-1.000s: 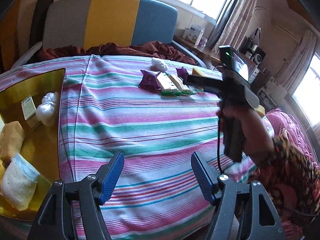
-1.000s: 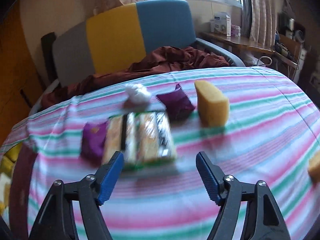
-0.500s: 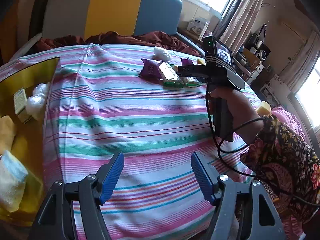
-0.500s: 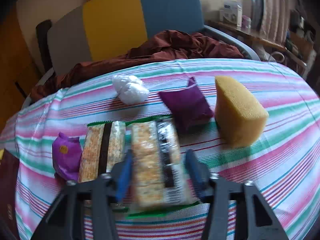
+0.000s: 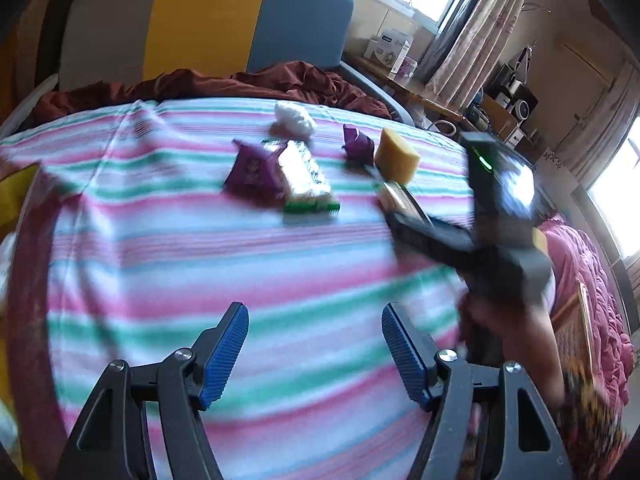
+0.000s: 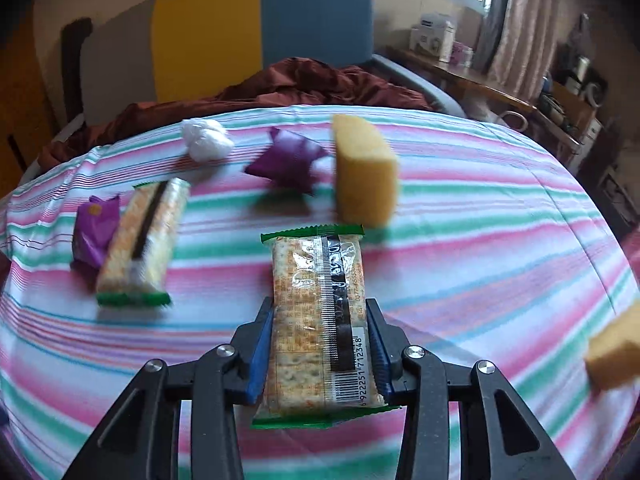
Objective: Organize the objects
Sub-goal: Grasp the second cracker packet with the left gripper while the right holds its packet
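Observation:
My right gripper (image 6: 318, 344) is shut on a cracker packet (image 6: 320, 312) with green ends and holds it lifted above the striped cloth (image 6: 460, 240). It also shows in the left wrist view (image 5: 394, 196), carrying the packet. A second cracker packet (image 6: 140, 240) lies at the left beside a purple pouch (image 6: 94, 232). Behind are a white wad (image 6: 206, 140), another purple pouch (image 6: 290, 162) and a yellow sponge (image 6: 364, 172). My left gripper (image 5: 314, 356) is open and empty over the cloth's near part.
A second yellow sponge (image 6: 612, 356) lies at the right edge. A maroon cloth (image 6: 280, 88) and a grey, yellow and blue chair back (image 6: 260, 32) stand behind the table. A gold tray edge (image 5: 16, 192) shows at the far left.
My right gripper closed on the right cracker packet and lifted it back from the other items. The left gripper's view swung right, so the gold tray is nearly out of sight.

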